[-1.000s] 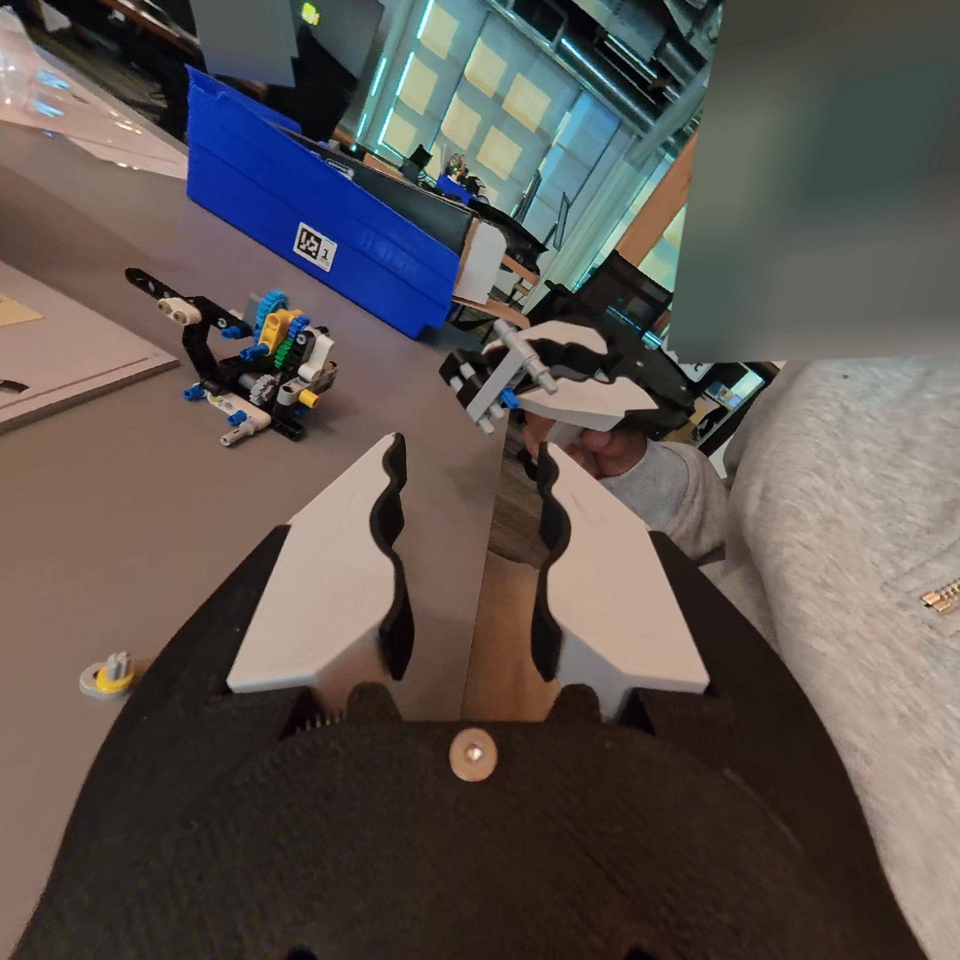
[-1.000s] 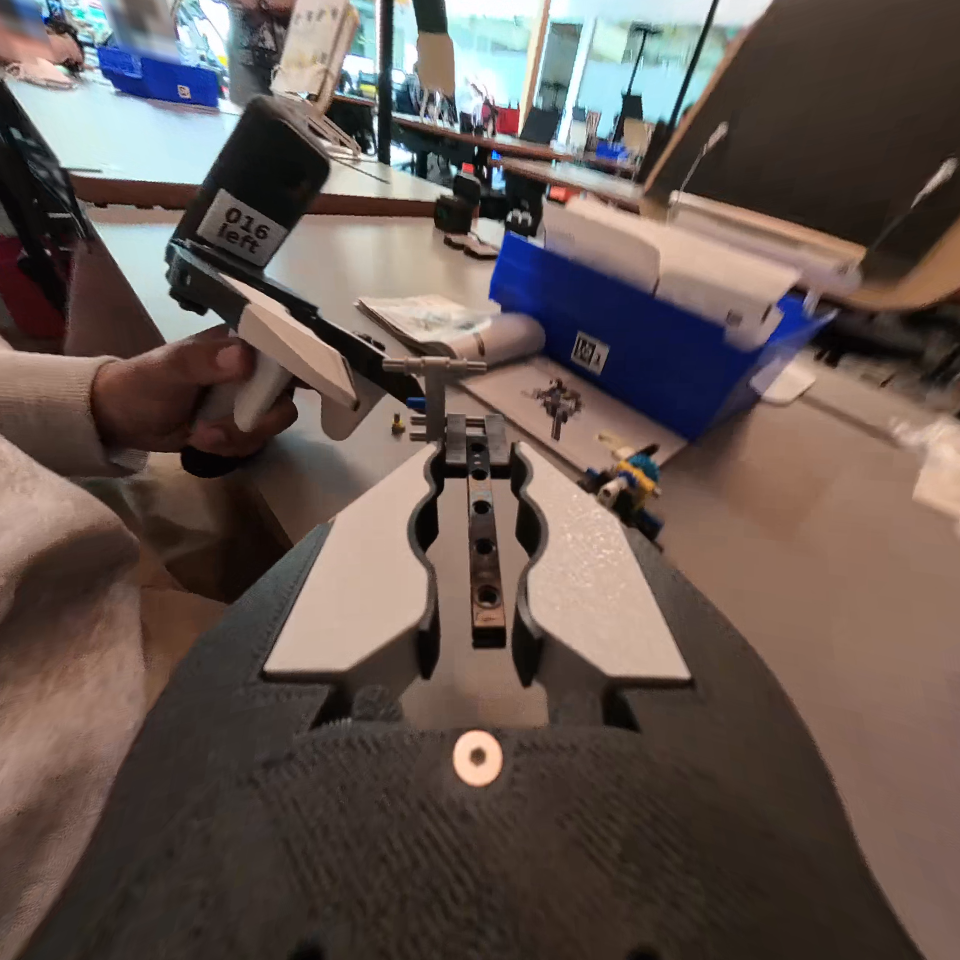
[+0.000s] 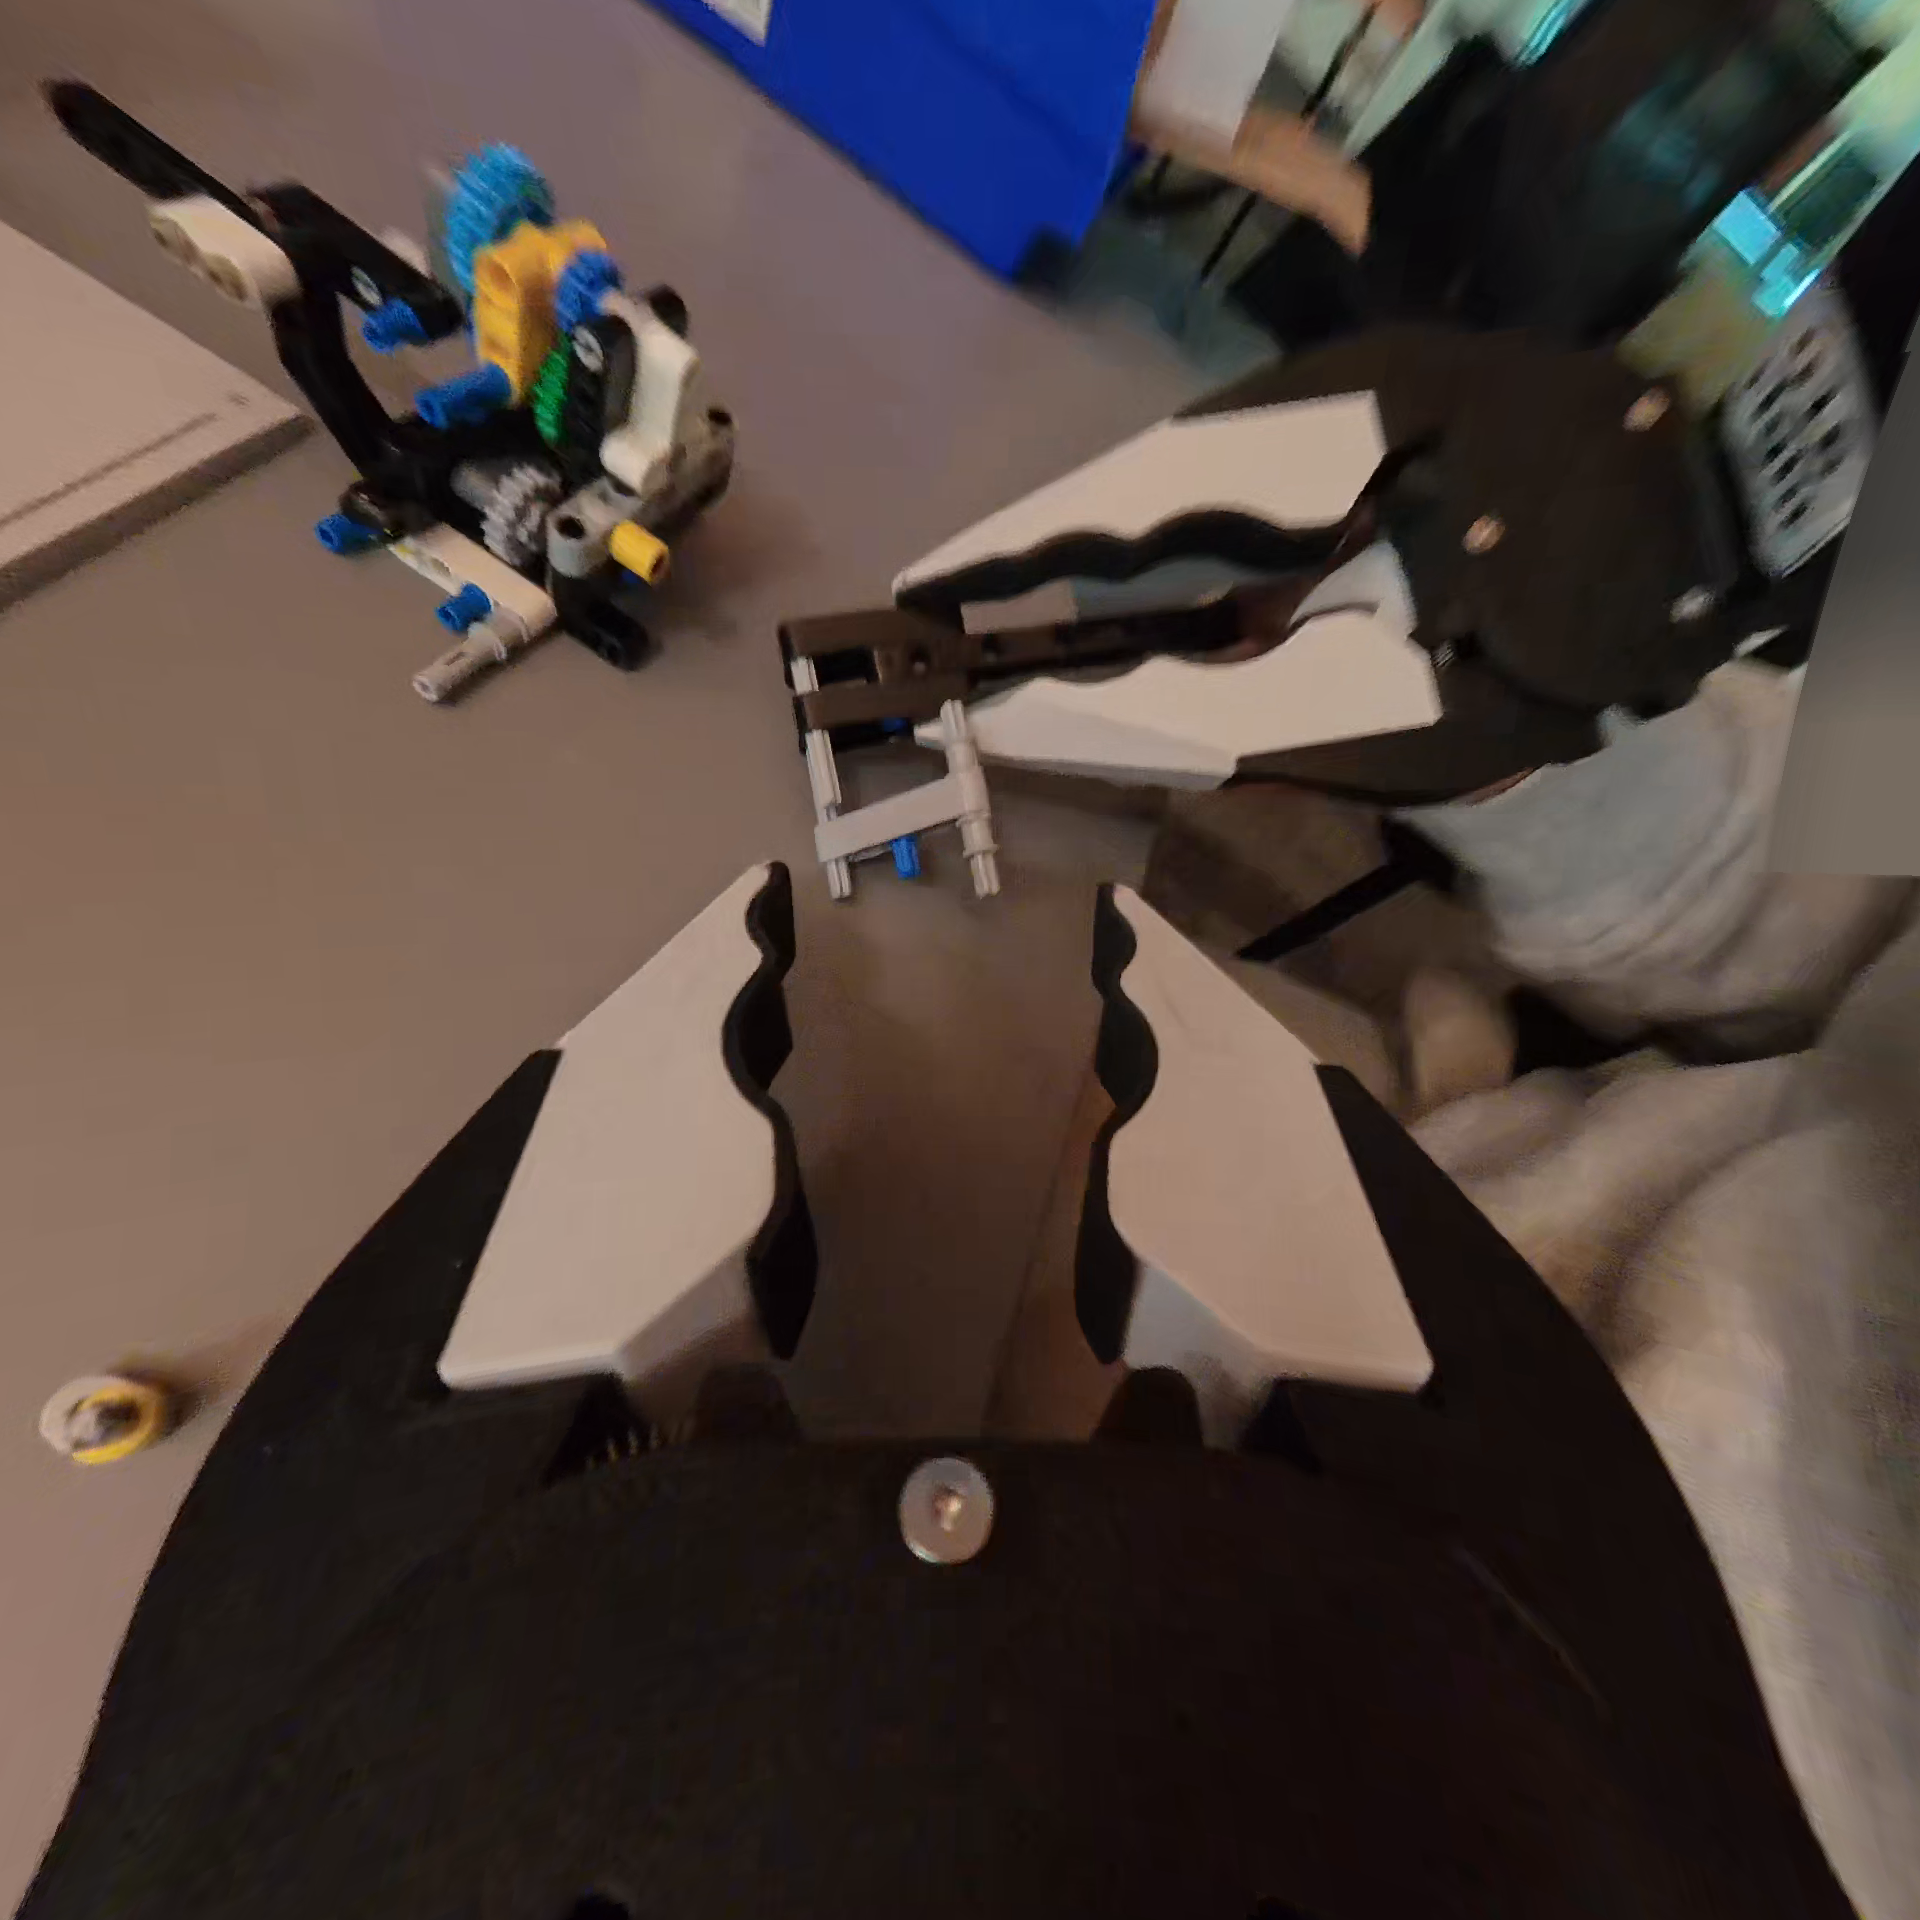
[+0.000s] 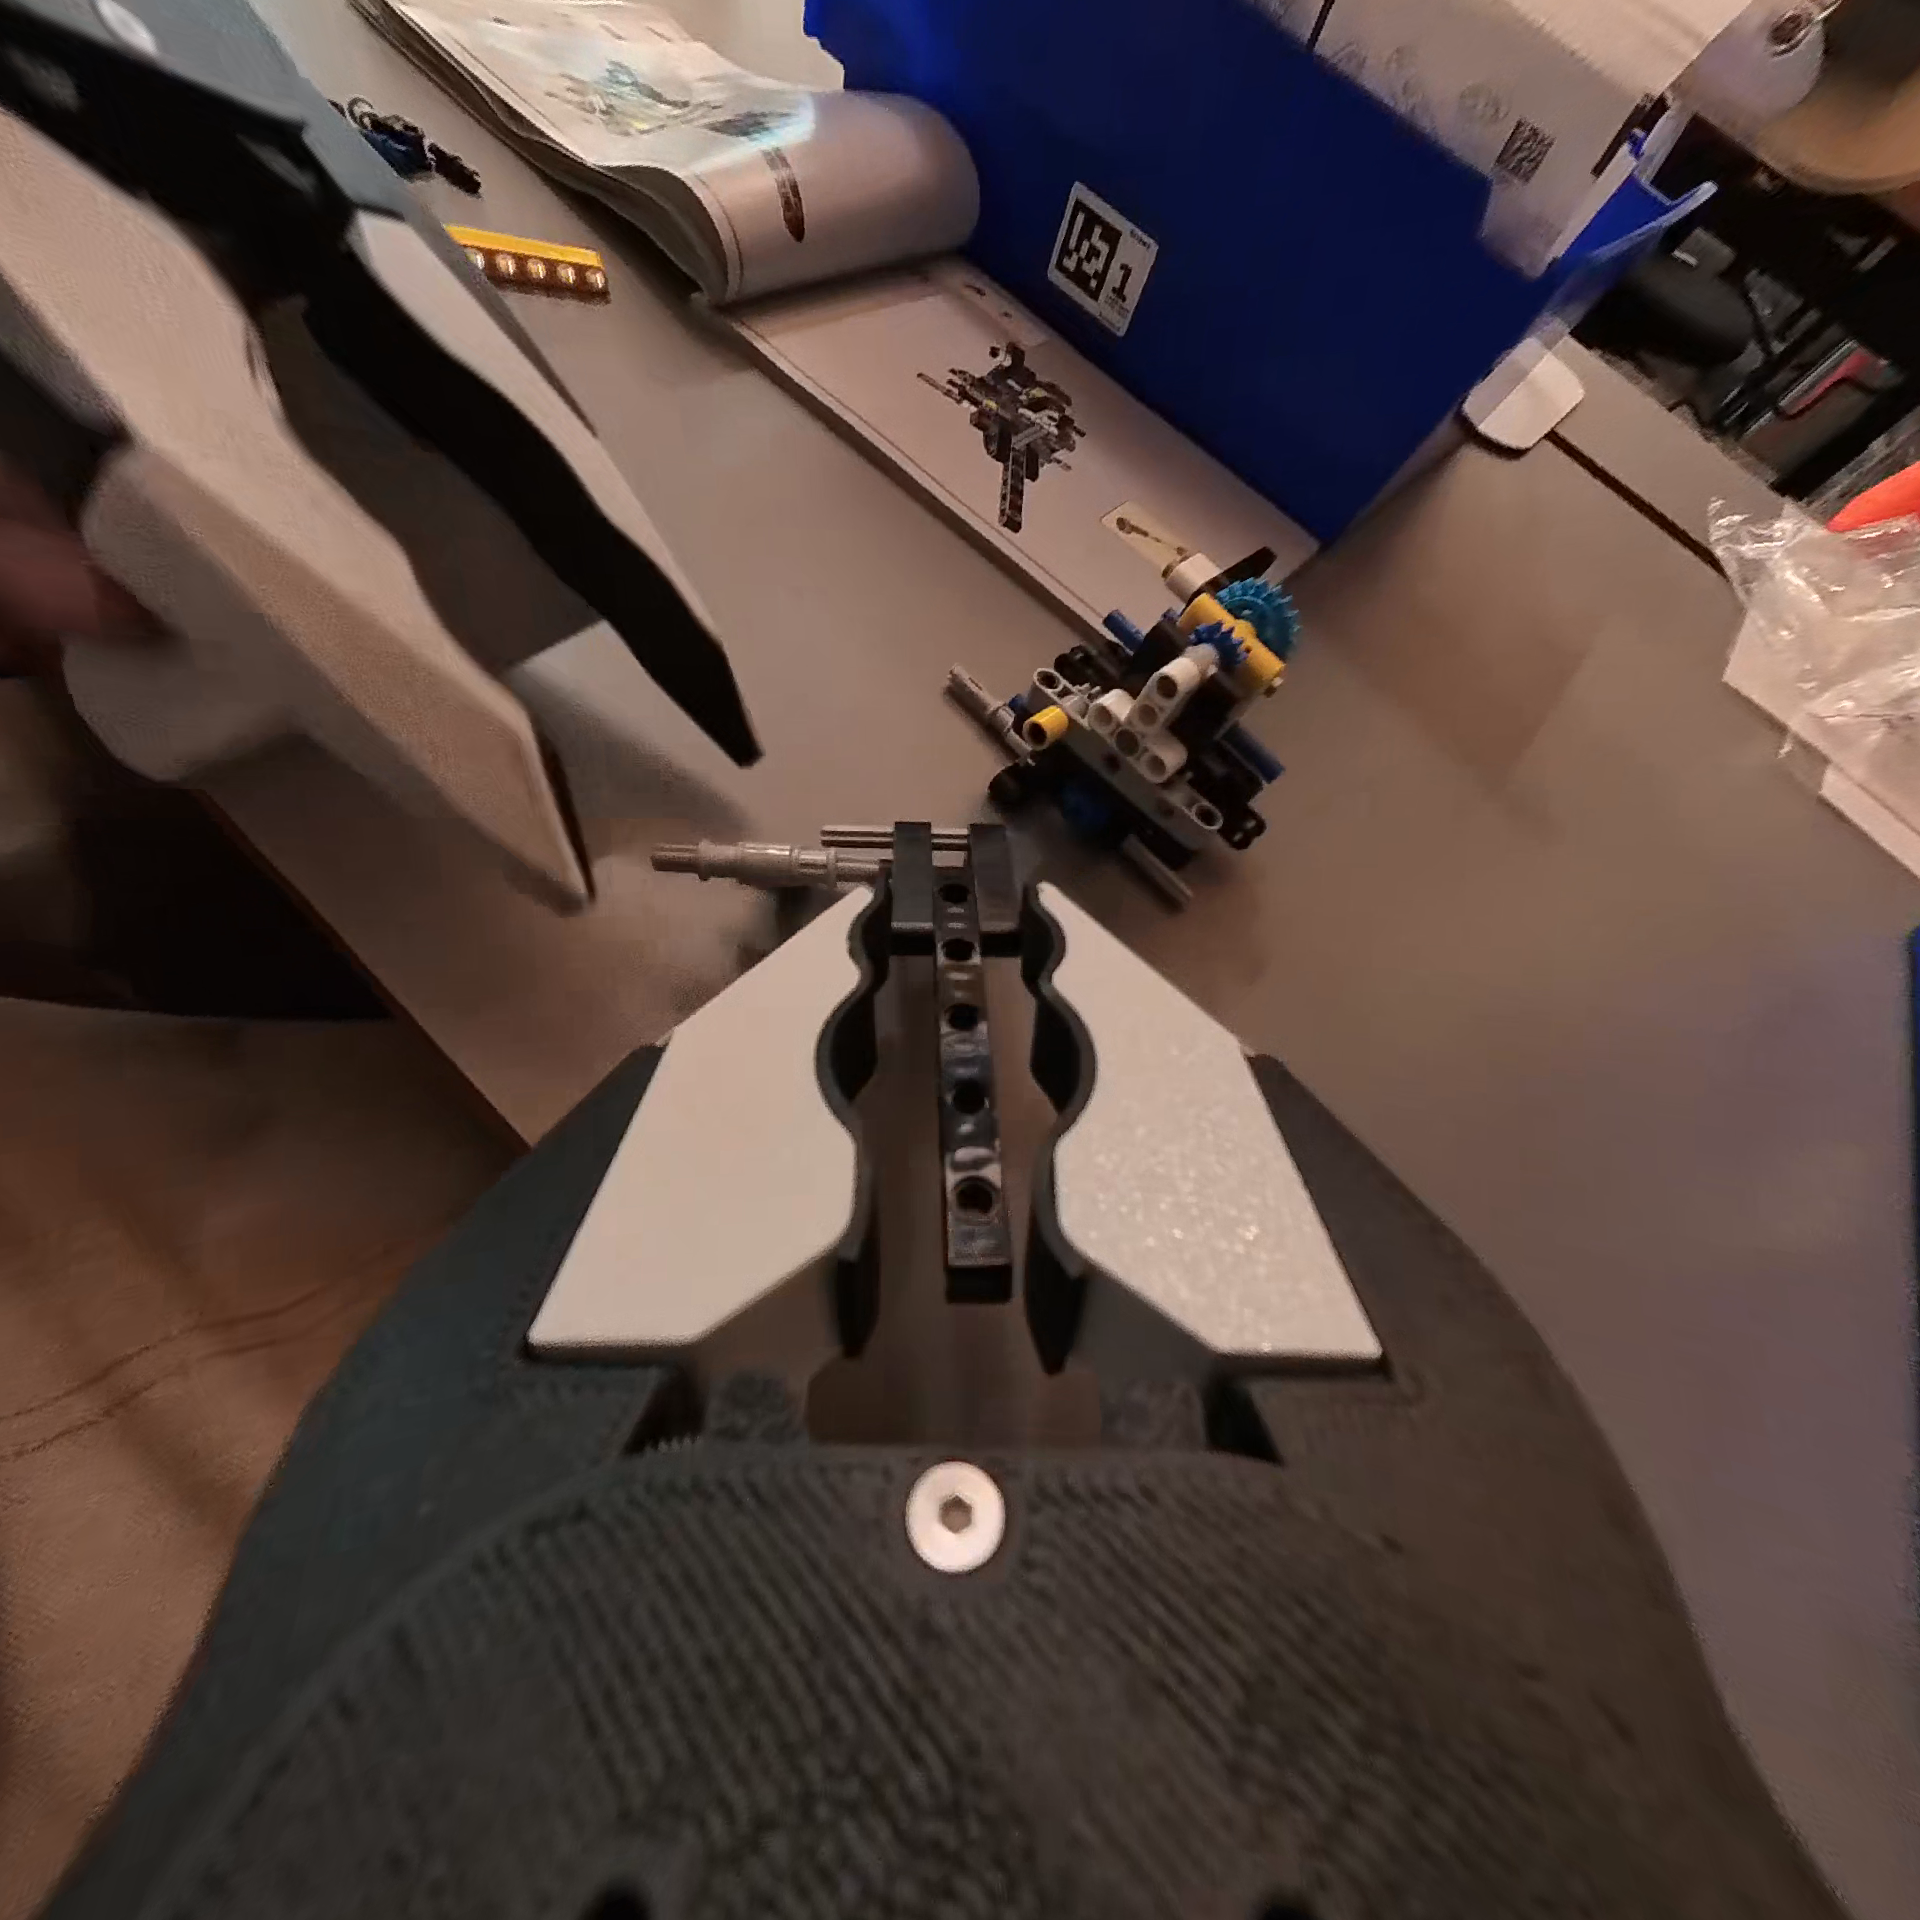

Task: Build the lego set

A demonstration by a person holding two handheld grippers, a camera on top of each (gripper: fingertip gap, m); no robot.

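Note:
My right gripper [image 4: 956, 904] is shut on a black holed beam [image 4: 971, 1091] that carries grey axles [image 4: 769, 857] at its far end. In the left wrist view the right gripper [image 3: 914, 665] comes in from the right, and this sub-assembly [image 3: 899, 769] hangs just beyond my left fingertips, low over the grey table [image 3: 260, 935]. My left gripper [image 3: 940, 894] is open and empty; it also shows at the upper left of the right wrist view [image 4: 660, 821]. The partly built lego model [image 3: 488, 416] stands on the table, farther off to the left [image 4: 1153, 707].
A blue bin [image 4: 1247, 260] stands behind the model. An open instruction booklet [image 4: 675, 135], a printed sheet [image 4: 997, 416] and a yellow beam [image 4: 535, 270] lie beside it. A small yellow and grey part [image 3: 99, 1418] lies at the left. A plastic bag [image 4: 1829, 623] is at the right. Some 5 cm of space lies between my two pairs of fingers.
Both grippers have tipped down toward the table. The right gripper has brought the sub-assembly close in front of the left fingertips. The left jaws stand slightly wider.

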